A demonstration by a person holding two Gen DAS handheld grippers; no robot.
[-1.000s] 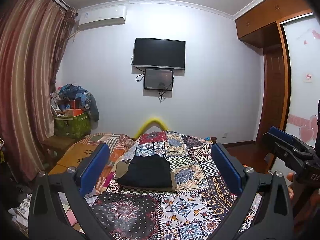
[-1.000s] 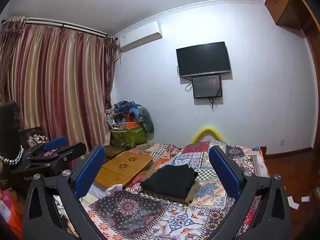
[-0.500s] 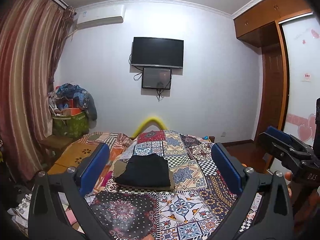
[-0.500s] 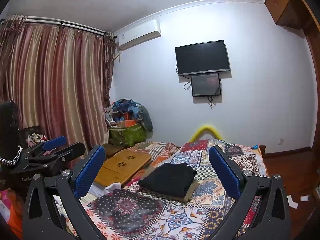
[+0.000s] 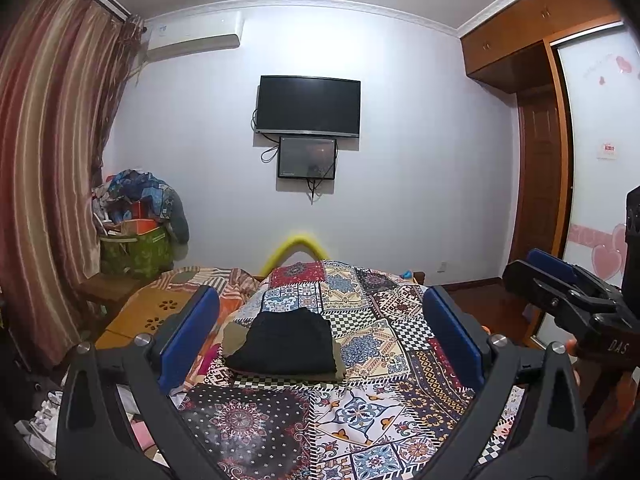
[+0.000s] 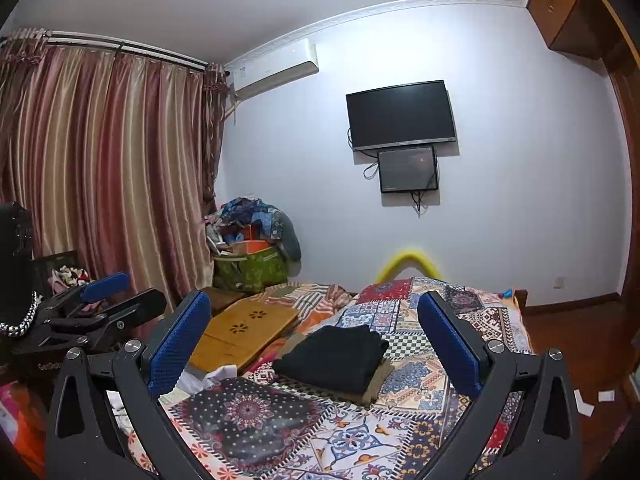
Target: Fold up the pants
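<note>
Left tongs (image 5: pixel 320 336): blue-padded jaws spread wide, nothing between them, held above the near end of the bed. Right tongs (image 6: pixel 314 340): same, jaws wide apart and empty; they also show at the right edge of the left wrist view.

Change over the last second: very little. Both views have drifted slightly, with the wall-mounted black television (image 5: pixel 308 106) sitting a touch further left in frame than before. Neither pair of tongs has closed or moved toward the cloth.

Folded black pants (image 5: pixel 286 346) lie as a compact, squared stack on the patchwork quilt bedspread (image 5: pixel 384 408), resting on an olive-tan folded garment (image 5: pixel 234 334) whose edges show beneath. The stack is unmoved across all frames.

Judgement: the fold looks finished and released; both tongs are backed off, well apart from the pants. Nothing further seems required beyond perhaps a tidy-up.

Beyond: yellow foam arch (image 5: pixel 296 246) at the bed's far end, then the television.
</note>
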